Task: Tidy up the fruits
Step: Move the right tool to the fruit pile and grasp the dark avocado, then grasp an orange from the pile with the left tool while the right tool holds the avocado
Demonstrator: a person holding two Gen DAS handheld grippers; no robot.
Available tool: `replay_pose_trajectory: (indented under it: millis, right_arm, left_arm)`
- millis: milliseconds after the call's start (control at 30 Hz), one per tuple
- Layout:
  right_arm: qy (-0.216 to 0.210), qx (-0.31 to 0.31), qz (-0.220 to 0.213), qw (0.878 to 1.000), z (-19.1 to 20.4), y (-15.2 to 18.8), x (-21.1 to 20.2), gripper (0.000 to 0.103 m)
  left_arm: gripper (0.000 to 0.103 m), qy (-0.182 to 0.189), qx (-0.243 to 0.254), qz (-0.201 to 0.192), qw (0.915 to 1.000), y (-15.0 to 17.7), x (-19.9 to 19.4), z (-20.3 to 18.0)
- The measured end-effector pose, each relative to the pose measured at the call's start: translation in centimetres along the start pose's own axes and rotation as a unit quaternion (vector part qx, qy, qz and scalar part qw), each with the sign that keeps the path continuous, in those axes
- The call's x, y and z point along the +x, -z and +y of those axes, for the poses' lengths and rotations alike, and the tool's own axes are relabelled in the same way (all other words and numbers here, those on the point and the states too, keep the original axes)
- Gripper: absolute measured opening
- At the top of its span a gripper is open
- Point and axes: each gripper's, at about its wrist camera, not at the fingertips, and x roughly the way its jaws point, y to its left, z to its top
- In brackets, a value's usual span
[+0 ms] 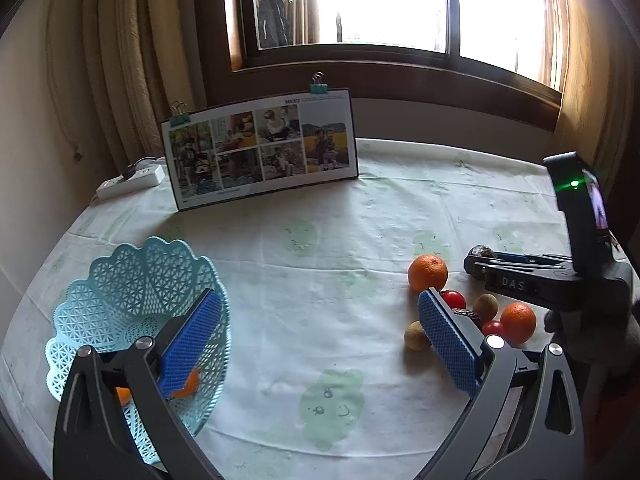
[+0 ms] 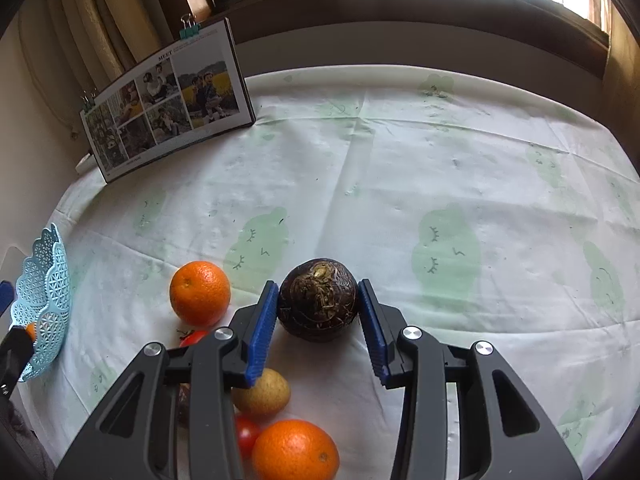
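Note:
A dark brown, rough round fruit (image 2: 318,298) rests on the tablecloth between the blue pads of my right gripper (image 2: 318,285), and both pads touch its sides. In the left wrist view that right gripper (image 1: 474,264) lies low at the right with the dark fruit (image 1: 481,251) at its tip. Beside it lie two oranges (image 1: 427,273) (image 1: 517,322), two red tomatoes (image 1: 453,299) and small brownish fruits (image 1: 416,335). My left gripper (image 1: 320,312) hangs open and holds nothing. Its left finger is over the light blue lattice basket (image 1: 136,280), which holds an orange (image 1: 188,388).
A photo board (image 1: 262,148) with binder clips stands at the back of the table, and a white power strip (image 1: 130,180) lies to its left. Curtains and a window sill rise behind. The basket (image 2: 44,304) sits at the table's left edge.

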Motion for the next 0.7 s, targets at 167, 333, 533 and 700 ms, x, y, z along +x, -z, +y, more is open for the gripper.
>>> replay_pose_trajectory:
  millis: [167,333,533,700]
  right_arm:
    - [0.011,0.011,-0.025,1.000,-1.3,0.7,-2.5,0.041]
    - [0.022,0.036,-0.038,0.998,-3.1,2.7,-4.7,0.041]
    - [0.039,0.062,-0.068,0.995,-4.2,4.3,-6.5,0.041]
    - [0.050,0.056,-0.089,0.993,-4.1,4.5,-7.1,0.041]
  left_arm:
    - [0.100,0.032,0.000,0.021,0.9993,-0.8,1.8,-1.4]
    - [0.100,0.065,-0.005,0.052,0.9965,-1.4,4.3,-2.9]
    - [0.100,0.094,-0.012,0.081,0.9922,-2.1,6.9,-4.8]
    - [0.089,0.101,-0.003,0.099,0.9900,-2.3,8.7,-6.6]
